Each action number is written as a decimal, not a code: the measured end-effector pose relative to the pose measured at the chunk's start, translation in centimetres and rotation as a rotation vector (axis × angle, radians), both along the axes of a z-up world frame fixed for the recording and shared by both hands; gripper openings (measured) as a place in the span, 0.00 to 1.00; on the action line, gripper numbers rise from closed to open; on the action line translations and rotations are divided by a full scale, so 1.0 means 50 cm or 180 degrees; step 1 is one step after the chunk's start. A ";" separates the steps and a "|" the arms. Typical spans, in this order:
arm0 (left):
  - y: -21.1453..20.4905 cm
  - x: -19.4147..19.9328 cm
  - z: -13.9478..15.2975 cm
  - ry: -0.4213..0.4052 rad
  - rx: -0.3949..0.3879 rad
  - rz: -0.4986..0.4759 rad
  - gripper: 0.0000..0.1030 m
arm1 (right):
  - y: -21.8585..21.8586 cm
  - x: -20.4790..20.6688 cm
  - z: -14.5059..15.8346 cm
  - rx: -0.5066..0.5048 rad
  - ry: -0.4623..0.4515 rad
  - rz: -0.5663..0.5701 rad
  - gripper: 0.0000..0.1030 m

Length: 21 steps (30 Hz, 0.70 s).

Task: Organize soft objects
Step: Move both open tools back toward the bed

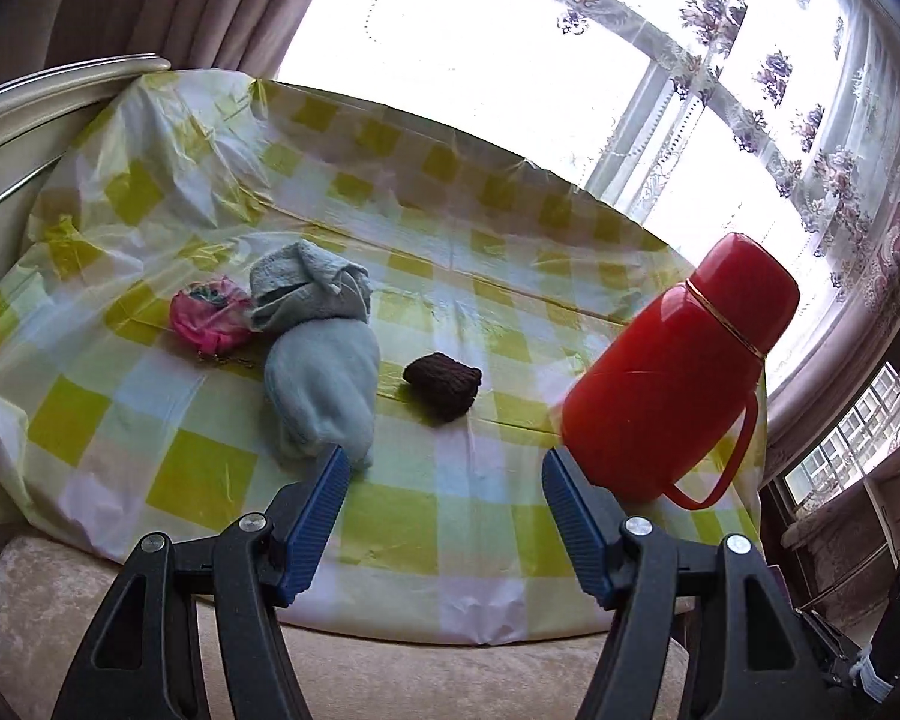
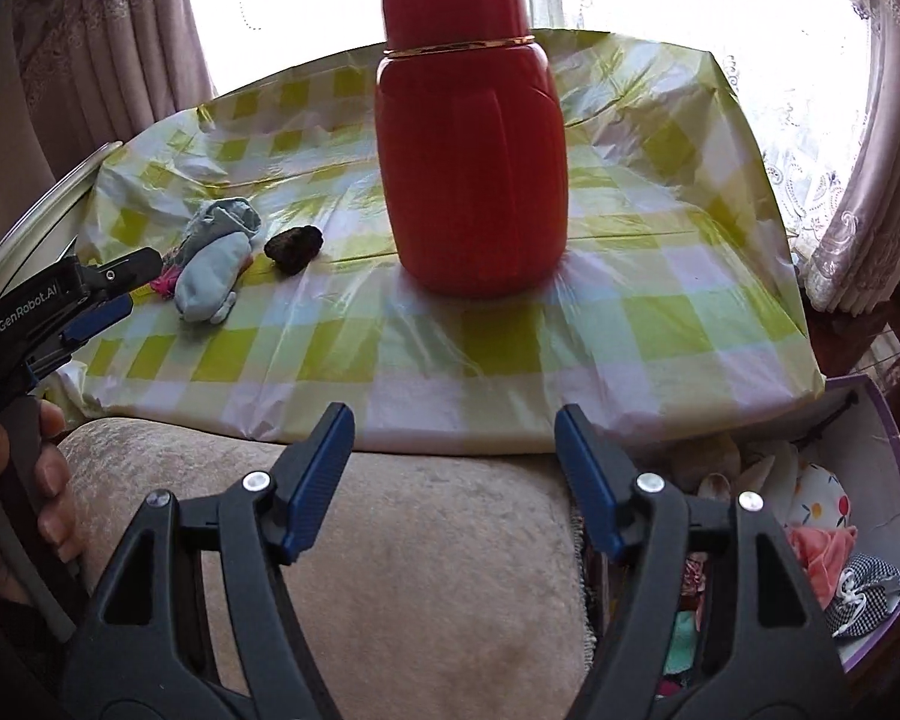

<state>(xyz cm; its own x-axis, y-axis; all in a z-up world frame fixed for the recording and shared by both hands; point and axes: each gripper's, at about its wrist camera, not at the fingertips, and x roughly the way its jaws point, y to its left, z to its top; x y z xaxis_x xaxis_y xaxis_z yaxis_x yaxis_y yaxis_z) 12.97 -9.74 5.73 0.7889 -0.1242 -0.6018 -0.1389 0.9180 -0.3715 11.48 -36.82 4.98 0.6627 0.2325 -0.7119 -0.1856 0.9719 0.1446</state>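
A pale blue sock bundle [image 1: 318,354] lies on the checked tablecloth [image 1: 438,516], with a pink pouch [image 1: 207,318] at its left and a dark brown knitted roll [image 1: 443,383] at its right. My left gripper [image 1: 444,468] is open and empty, just in front of the sock bundle's near end. In the right wrist view the bundle [image 2: 213,267] and the brown roll [image 2: 294,249] lie far left, with the left gripper [image 2: 120,294] beside them. My right gripper [image 2: 453,426] is open and empty over the cushion [image 2: 390,540], short of the table's front edge.
A tall red thermos [image 2: 471,138] stands mid-table, also in the left wrist view [image 1: 678,378]. A purple-rimmed box [image 2: 894,540] with several soft cloth items [image 2: 822,546] sits low at the right, below the table. Curtains and a bright window lie behind.
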 end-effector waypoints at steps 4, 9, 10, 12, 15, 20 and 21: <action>0.049 0.014 -0.005 -0.0002 0.0013 0.0151 0.66 | 0.065 0.026 -0.001 -0.0087 -0.0039 0.0200 0.71; 0.092 0.045 -0.014 0.0029 0.0037 0.0253 0.66 | 0.136 0.057 -0.005 -0.0191 -0.0057 0.0435 0.71; 0.097 0.052 -0.014 0.0031 0.0052 0.0271 0.66 | 0.147 0.064 -0.007 -0.0212 -0.0063 0.0465 0.71; 0.106 0.067 -0.016 0.0027 0.0105 0.0297 0.66 | 0.171 0.083 -0.009 -0.0237 -0.0061 0.0529 0.72; 0.118 0.096 -0.017 0.0028 0.0192 0.0317 0.66 | 0.203 0.115 -0.013 -0.0261 -0.0074 0.0577 0.73; 0.135 0.155 -0.024 0.0070 0.0316 0.0332 0.66 | 0.260 0.174 -0.022 -0.0330 -0.0129 0.0634 0.75; 0.138 0.167 -0.025 0.0077 0.0332 0.0337 0.66 | 0.272 0.186 -0.025 -0.0342 -0.0126 0.0653 0.75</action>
<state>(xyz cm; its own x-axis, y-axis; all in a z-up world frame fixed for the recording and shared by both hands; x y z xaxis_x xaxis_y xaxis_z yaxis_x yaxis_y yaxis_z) 21.32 -2.83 4.46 0.7793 0.0231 -0.6262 -0.2449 0.9311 -0.2704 20.80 -23.20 3.73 0.6373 0.2894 -0.7142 -0.3844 0.9226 0.0309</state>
